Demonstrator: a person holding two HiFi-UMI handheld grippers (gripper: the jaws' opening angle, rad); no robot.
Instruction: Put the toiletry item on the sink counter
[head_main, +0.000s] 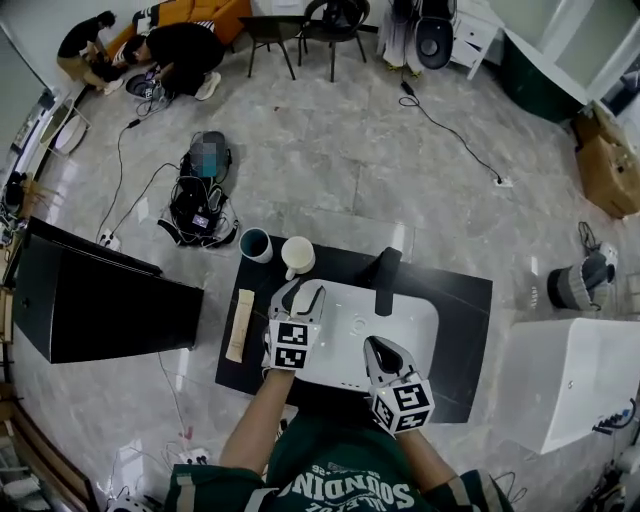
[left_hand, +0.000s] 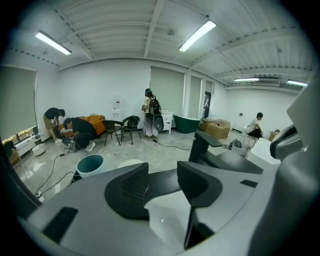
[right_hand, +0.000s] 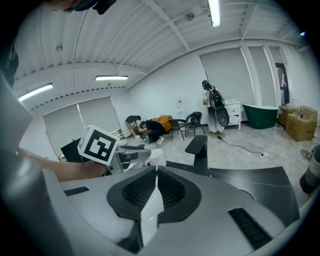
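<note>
Left gripper (left_hand: 162, 176) parted, toiletry item (head_main: 240, 325) head-view only

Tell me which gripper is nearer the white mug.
Left. The left gripper hovers just short of the white mug; the right gripper hangs farther back, over the basin's near side.

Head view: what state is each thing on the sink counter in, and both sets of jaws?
Left gripper: jaws apart, nothing between them.
Right gripper: jaws together, empty.
Teal cup: upright on the counter.
White mug: upright beside the teal cup.
Beige toiletry item: lying flat on the counter, left of the basin.
</note>
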